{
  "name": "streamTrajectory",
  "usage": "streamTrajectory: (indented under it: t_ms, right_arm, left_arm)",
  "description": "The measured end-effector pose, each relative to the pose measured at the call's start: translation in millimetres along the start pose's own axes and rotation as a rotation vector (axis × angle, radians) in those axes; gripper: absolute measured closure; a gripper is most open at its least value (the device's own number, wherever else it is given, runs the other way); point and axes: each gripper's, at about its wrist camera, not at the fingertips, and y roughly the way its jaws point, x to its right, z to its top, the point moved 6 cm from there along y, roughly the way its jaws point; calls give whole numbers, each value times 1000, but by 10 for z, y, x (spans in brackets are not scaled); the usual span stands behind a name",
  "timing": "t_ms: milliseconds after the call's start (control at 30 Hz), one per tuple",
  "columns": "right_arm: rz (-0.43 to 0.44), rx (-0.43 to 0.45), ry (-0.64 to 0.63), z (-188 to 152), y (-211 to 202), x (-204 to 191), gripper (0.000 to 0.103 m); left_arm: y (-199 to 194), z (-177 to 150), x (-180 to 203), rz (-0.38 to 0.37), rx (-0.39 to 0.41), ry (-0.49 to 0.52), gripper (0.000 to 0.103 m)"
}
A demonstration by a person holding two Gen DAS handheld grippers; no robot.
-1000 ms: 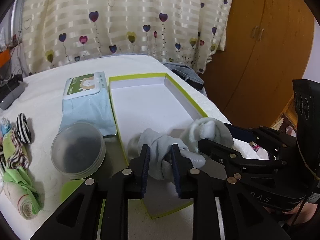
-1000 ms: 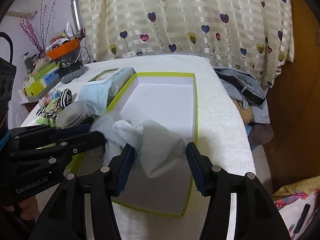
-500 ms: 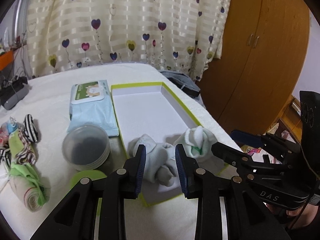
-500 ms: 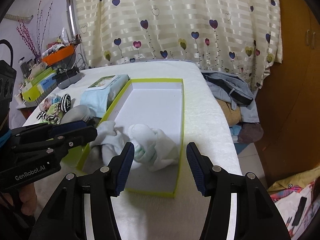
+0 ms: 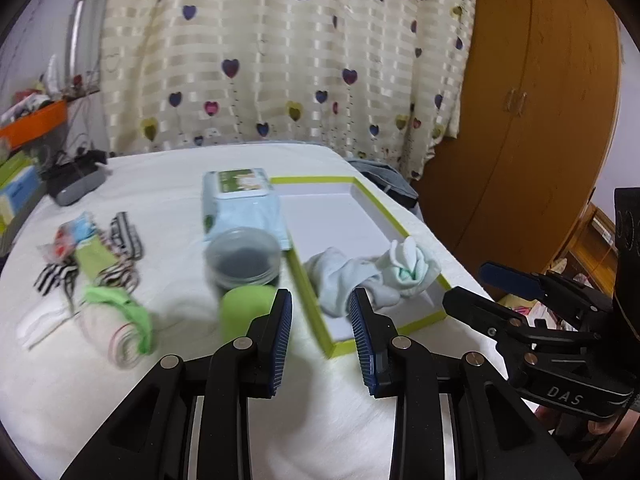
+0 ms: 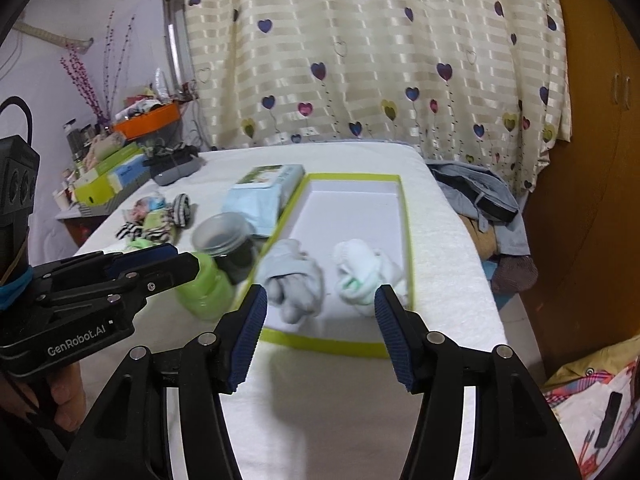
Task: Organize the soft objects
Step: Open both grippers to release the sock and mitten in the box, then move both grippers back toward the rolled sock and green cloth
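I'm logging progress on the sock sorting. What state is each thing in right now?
Left hand-held gripper: open, empty, jaws just opened.
Right hand-held gripper: open, empty, jaws just widened.
Green-edged box: lidless, two bundles inside.
Grey sock bundle: rolled, in box.
White sock bundle: rolled, in box.
Loose socks: unsorted, outside box.
Round container: lidded.

A lime-edged white box holds a pale grey sock bundle left of a white, mint-touched bundle, while black-and-white striped socks lie far left before the cream curtain with coloured hearts.
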Motion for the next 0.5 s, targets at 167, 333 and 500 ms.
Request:
streamTrajectory:
  t_ms: [167, 333, 500]
  right_arm:
    - [29, 0, -38, -27, -47, -256, 43]
    - [74, -11, -80, -58, -52, -519, 43]
    - [121, -14, -90, -51, -25, -713, 43]
  left_arm:
    - [-189, -60, -194, 30, 22, -36, 74]
    - [-309, -122, -423, 67, 30, -74, 74]
    - [-363, -177, -648, 96, 32, -114, 74]
